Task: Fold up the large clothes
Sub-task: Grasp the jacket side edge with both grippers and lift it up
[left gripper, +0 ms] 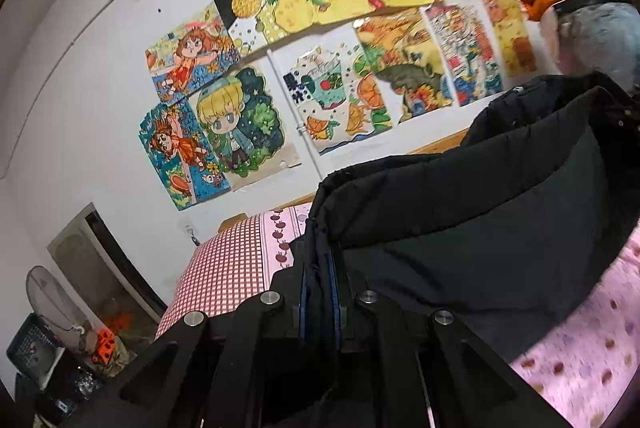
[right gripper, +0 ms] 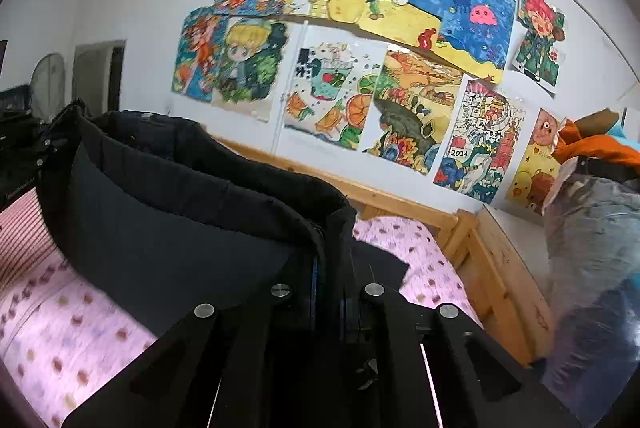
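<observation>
Pinched at its hem edge by both tools, the black padded jacket (left gripper: 460, 228) is held up off the bed (left gripper: 580, 356): the left gripper (left gripper: 320, 292) is closed tight on one corner, the right gripper (right gripper: 330, 288) closed tight on the other. Between them the cloth sags in a deep trough, so the two corners are best kept level and drawn apart until the edge is taut before it is carried over. Beyond, the far part of the jacket is draped towards the wooden bed rail (right gripper: 400, 200), and the fold should be laid short of it. Drawings (right gripper: 360, 48) cover the wall behind.
</observation>
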A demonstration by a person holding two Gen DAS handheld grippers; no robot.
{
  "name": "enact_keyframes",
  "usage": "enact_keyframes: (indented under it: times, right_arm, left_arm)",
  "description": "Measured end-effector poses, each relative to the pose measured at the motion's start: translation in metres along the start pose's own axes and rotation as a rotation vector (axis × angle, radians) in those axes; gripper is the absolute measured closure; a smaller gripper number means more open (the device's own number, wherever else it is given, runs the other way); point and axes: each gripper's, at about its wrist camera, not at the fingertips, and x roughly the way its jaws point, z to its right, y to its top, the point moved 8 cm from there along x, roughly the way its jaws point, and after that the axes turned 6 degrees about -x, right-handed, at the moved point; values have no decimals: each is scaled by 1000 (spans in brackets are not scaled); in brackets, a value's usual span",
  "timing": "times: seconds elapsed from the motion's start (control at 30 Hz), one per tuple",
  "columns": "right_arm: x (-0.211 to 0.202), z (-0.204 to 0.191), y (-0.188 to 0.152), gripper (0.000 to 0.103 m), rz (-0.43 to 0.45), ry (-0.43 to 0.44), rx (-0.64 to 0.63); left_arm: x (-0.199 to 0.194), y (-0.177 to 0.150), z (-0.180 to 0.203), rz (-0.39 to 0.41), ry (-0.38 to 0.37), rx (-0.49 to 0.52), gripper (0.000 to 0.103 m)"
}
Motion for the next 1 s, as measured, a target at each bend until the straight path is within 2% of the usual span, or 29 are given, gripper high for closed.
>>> enact_keyframes:
  times: [0.13,0.43,0.53,1.0]
  right_arm:
    - [36,8,-1,96,6,10,53]
    - [106,13,-7,96,-37,16,64]
    - [131,11,-13,97,-70,28,63]
    - [214,-1,-46,97,-151,54,93]
  left_arm:
    - [31,9,5,-17,29,-19,95]
    - [94,16,20,-58,96,-13,95]
    - [115,13,24,-96,104,-24,95]
    - [185,-2,43,-172,118,12,95]
